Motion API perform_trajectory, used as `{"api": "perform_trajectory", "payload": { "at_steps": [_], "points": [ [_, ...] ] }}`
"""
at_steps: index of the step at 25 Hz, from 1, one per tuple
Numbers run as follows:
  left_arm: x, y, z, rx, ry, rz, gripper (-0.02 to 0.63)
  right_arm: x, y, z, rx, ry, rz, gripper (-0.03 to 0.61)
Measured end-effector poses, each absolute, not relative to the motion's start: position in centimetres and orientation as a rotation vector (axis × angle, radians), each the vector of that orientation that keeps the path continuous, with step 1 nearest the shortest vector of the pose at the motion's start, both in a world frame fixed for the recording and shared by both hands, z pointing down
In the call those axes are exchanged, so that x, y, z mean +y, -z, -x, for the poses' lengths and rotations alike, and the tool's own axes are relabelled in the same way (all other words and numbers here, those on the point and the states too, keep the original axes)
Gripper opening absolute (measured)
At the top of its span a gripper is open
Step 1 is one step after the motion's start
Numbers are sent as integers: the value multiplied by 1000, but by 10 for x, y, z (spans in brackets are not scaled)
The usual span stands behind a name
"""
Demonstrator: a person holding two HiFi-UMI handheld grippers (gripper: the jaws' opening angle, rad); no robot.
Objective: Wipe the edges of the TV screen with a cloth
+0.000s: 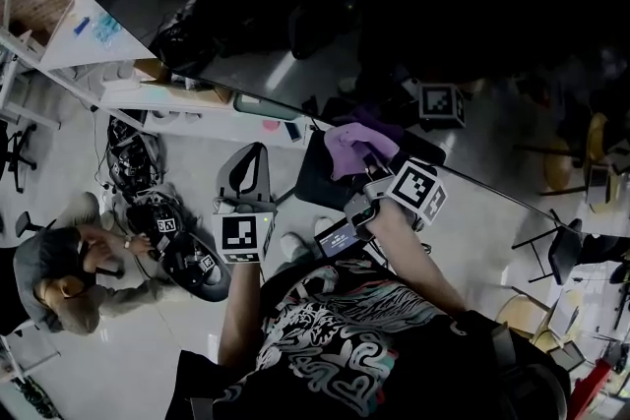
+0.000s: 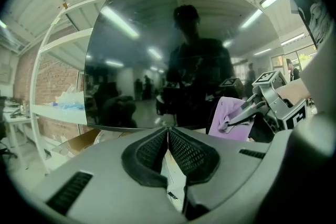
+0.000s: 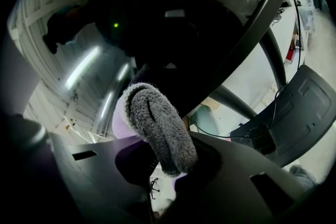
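Observation:
The dark, glossy TV screen (image 1: 423, 15) fills the upper right of the head view, and its lower edge (image 1: 492, 184) runs diagonally. My right gripper (image 1: 369, 159) is shut on a purple cloth (image 1: 356, 147), which lies against that lower edge. In the right gripper view the fuzzy cloth (image 3: 157, 126) bulges out from between the jaws, under the TV bezel (image 3: 262, 13). My left gripper (image 1: 246, 174) is shut and empty, a little left of the cloth. Its view faces the screen (image 2: 173, 55), with the jaws together and the cloth (image 2: 231, 119) at the right.
A white shelf (image 1: 148, 98) with boxes stands left of the TV. On the floor at the lower left a person (image 1: 59, 275) crouches beside cables and gear (image 1: 148, 202). Chairs (image 1: 561, 246) stand at the right. The TV's stand base (image 3: 304, 107) sits beneath the bezel.

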State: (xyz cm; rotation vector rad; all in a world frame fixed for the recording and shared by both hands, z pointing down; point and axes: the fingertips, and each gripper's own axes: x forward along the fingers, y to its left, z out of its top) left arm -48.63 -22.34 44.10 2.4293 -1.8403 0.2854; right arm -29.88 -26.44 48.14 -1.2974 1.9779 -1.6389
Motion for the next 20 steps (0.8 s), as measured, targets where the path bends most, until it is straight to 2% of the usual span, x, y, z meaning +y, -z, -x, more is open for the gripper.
{"api": "perform_trajectory", "payload": {
  "at_steps": [20],
  "points": [
    [-223,-423,487,-2048,-306,-2331,21,-276,-482,328,2133,1664,1219,78]
  ]
}}
